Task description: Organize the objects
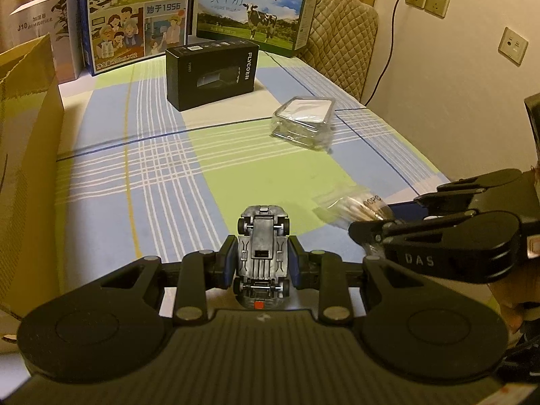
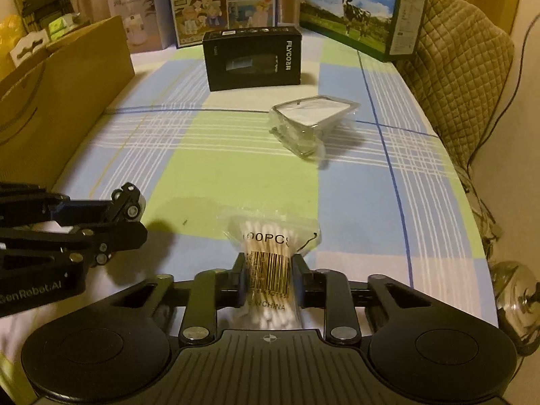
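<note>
The left claw (image 1: pixel 262 258) grips a toy car (image 1: pixel 262 253) and the right claw (image 2: pixel 269 278) grips a cotton swab pack (image 2: pixel 268 263). Neither looks put away yet, and the wrapped clear box (image 1: pixel 303 123) waits just past the black FLYCO box (image 1: pixel 212 72).

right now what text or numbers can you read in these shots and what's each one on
"FLYCO" on the black box.
"始于1956" on the cartoon milk carton.
"纯牛奶" on the cow milk carton.
"J10" on the white box.
"00PCS" and "IN CHINA", with a barcode, on the cotton swab bag.
"DAS" on the right gripper.
"GenRobot.AI" on the left gripper.
Barcode digits and other small print: too blurred.
</note>
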`<state>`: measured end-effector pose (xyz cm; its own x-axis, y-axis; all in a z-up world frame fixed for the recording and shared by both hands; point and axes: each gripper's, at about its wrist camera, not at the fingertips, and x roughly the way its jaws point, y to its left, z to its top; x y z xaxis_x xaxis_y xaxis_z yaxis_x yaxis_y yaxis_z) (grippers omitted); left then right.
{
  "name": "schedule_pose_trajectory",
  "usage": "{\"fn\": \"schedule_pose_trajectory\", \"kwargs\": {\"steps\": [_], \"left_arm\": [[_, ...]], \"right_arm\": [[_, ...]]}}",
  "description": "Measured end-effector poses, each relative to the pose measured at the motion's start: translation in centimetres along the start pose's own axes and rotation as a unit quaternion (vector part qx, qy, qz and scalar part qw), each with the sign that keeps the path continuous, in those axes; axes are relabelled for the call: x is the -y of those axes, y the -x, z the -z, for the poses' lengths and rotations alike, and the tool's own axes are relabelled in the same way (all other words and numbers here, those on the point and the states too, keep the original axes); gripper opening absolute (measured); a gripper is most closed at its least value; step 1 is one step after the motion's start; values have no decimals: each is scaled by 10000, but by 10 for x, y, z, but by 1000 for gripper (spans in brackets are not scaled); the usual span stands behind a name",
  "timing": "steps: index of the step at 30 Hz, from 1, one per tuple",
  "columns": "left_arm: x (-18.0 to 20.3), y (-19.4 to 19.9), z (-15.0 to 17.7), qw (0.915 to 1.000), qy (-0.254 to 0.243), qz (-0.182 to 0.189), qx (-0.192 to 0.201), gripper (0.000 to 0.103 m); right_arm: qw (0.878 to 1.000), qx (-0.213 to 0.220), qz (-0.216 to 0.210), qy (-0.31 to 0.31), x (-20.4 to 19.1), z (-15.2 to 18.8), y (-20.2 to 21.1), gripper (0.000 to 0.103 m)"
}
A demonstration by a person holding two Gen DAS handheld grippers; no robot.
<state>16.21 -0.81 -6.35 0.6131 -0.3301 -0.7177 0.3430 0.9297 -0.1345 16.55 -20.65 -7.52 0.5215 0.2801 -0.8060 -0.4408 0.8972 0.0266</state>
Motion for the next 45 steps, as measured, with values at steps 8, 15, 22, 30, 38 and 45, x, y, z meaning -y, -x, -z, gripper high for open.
{"fn": "schedule_pose_trajectory", "kwargs": {"steps": [8, 15, 22, 30, 38, 45], "left_arm": [[3, 10, -3, 9999, -65, 2, 134, 26], [5, 35, -12, 9994, -51, -92, 327, 26], [6, 83, -17, 9980, -69, -274, 558, 26], [0, 148, -23, 9948, 59, -479, 893, 26], [-19, 197, -20, 9925, 149, -657, 1025, 26], [-50, 232, -15, 9891, 253, -995, 1059, 26]], "right_arm": [[9984, 459, -224, -259, -4, -8, 27, 20], [9954, 655, -357, -598, -12, 2, 56, 20], [9913, 977, -506, -717, -29, 1, 103, 20], [9871, 1235, -808, -618, -60, -8, 149, 20], [9850, 1246, -1137, -369, -96, -24, 166, 20], [9820, 1243, -1415, -102, -133, -37, 172, 20]]}}
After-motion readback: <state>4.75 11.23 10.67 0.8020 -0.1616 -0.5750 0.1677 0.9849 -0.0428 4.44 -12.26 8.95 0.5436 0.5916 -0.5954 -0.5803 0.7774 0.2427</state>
